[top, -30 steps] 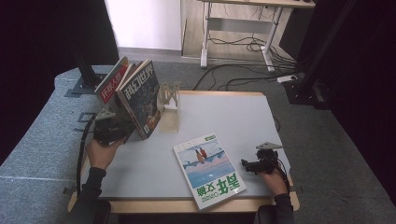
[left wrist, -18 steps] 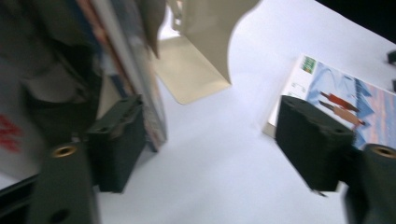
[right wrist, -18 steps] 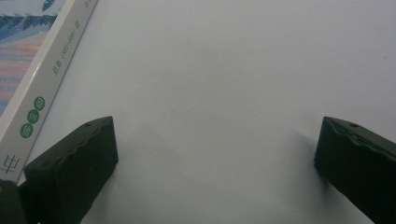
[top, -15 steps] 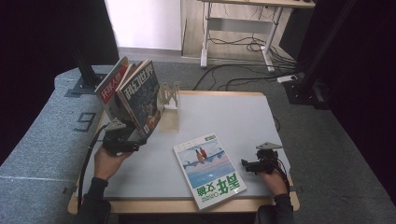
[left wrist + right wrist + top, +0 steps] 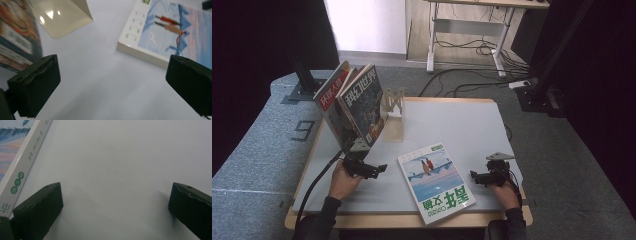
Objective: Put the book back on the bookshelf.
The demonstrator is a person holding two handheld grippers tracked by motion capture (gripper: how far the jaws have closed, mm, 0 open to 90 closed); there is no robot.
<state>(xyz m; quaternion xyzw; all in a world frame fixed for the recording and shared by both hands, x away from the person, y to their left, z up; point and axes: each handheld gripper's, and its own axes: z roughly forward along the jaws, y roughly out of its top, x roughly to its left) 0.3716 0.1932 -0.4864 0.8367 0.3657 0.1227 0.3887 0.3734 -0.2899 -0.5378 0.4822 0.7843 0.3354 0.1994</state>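
Left gripper withdrawn, jaws just opened, empty; two magazines in rack.

The place looks like a recording lab or studio: black curtains hang at the left and right of the frame, loose black cables trail over grey carpet at the top, beneath a metal-legged workbench.
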